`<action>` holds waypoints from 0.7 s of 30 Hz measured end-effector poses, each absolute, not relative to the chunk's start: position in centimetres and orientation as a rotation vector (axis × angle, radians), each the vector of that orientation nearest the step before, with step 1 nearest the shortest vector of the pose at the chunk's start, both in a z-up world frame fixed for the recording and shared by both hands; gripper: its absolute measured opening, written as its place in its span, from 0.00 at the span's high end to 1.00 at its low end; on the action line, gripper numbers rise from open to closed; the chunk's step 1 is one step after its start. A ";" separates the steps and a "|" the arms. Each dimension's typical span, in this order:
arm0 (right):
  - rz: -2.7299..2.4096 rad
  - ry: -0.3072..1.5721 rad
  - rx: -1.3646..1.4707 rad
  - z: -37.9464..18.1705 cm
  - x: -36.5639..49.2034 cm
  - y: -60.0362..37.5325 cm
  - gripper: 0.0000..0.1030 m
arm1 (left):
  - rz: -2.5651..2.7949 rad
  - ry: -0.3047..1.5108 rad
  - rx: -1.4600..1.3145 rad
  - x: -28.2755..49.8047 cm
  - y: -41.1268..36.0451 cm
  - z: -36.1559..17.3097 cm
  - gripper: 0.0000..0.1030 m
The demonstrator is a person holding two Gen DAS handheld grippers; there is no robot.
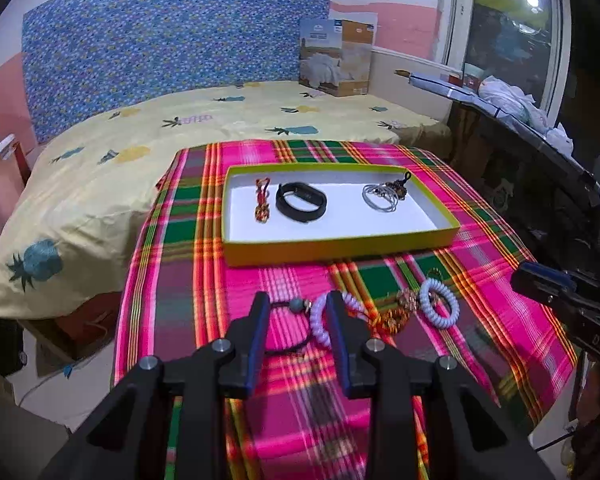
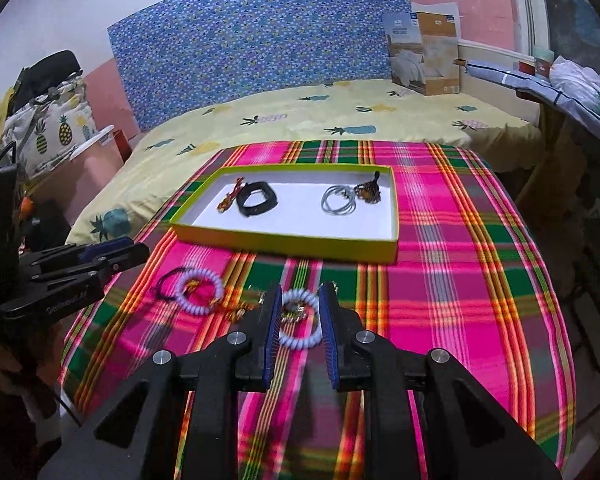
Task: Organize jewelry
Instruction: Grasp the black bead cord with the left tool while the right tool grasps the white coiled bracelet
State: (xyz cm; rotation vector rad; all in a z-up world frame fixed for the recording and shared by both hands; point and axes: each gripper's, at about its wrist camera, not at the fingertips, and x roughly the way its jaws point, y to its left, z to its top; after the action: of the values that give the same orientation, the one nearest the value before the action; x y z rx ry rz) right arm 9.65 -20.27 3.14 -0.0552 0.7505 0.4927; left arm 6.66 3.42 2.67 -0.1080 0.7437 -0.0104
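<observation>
On a pink-and-green plaid cloth [image 1: 480,248], a shallow yellow-green tray [image 1: 340,246] w/ white floor holds four pieces: a red-and-gold braided bracelet [image 1: 261,200] at its left end, a black fitness band [image 1: 301,201] just beside it, then, well apart to the right, a bunch of silver bangles [image 1: 380,197] touching a dark beaded piece [image 1: 398,188].

Left gripper [image 1: 298,308] hangs over the near cloth, jaws partly open and gripping nothing; a black cord bracelet w/ grey bead [image 1: 292,308] lies between its fingertips, and a lavender spiral hair tie [image 1: 320,318] sits against the inner face of its right finger. Farther right lie a gold-and-red ornament [image 1: 398,312] and a second pale spiral hair tie [image 1: 439,304].

Right gripper [image 2: 300,304] is also partly open, empty; in right wrist view that second spiral tie [image 2: 300,340] lies between its blue pads [image 2: 272,336], apart from both as far as can be told.

Readable writing: "D A S" on the right gripper's body in left wrist view; the white lettering on the left gripper's side is too blurred to read. A bedding box [image 1: 336,58] stands at the far end of the pineapple-print bedsheet [image 1: 100,168]; its label is too small to read.
</observation>
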 end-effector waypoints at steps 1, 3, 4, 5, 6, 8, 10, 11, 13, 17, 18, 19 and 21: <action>0.492 0.750 -0.055 3.1 9.4 -20.3 0.81 | -0.005 0.744 -0.110 6.3 3.4 2.5 0.70; 0.493 0.749 -0.051 3.1 8.8 -20.3 0.81 | 0.004 0.742 -0.114 5.5 3.6 2.4 0.70; 0.492 0.749 -0.050 3.1 8.5 -20.4 0.81 | 0.005 0.742 -0.119 5.2 3.7 2.3 0.71; 0.490 0.748 -0.052 3.1 8.3 -20.4 0.81 | 0.004 0.743 -0.123 4.9 3.7 2.2 0.71; 0.487 0.748 -0.054 3.1 8.1 -20.4 0.81 | 0.003 0.743 -0.126 4.6 3.7 2.1 0.71; 0.482 0.751 -0.056 2.9 7.7 -20.4 0.81 | 0.003 0.742 -0.130 4.1 3.8 2.0 0.71; 0.481 0.756 -0.064 2.8 7.5 -20.4 0.81 | 0.001 0.740 -0.132 3.8 3.6 1.9 0.71; 0.480 0.757 -0.068 2.7 7.3 -20.3 0.81 | 0.003 0.739 -0.132 3.6 3.6 1.9 0.71; 0.480 0.759 -0.075 2.5 7.1 -20.3 0.81 | 0.005 0.736 -0.129 3.5 3.6 1.9 0.71; 0.487 0.761 -0.078 2.2 6.9 -20.2 0.81 | 0.005 0.734 -0.116 3.3 3.5 1.8 0.71; 0.487 0.762 -0.079 2.1 6.9 -20.3 0.81 | 0.001 0.735 -0.118 3.3 3.5 1.7 0.71; 0.489 0.765 -0.078 2.0 7.0 -20.3 0.81 | -0.005 0.737 -0.120 3.4 3.5 1.6 0.71; 0.488 0.777 -0.062 1.7 7.2 -20.5 0.81 | -0.008 0.740 -0.118 3.4 3.5 1.5 0.71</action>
State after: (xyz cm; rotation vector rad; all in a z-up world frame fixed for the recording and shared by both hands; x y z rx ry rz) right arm 7.22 -20.53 1.73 -0.0622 0.7768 0.4878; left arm 3.44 3.50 1.52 -0.1178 0.7402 -0.0084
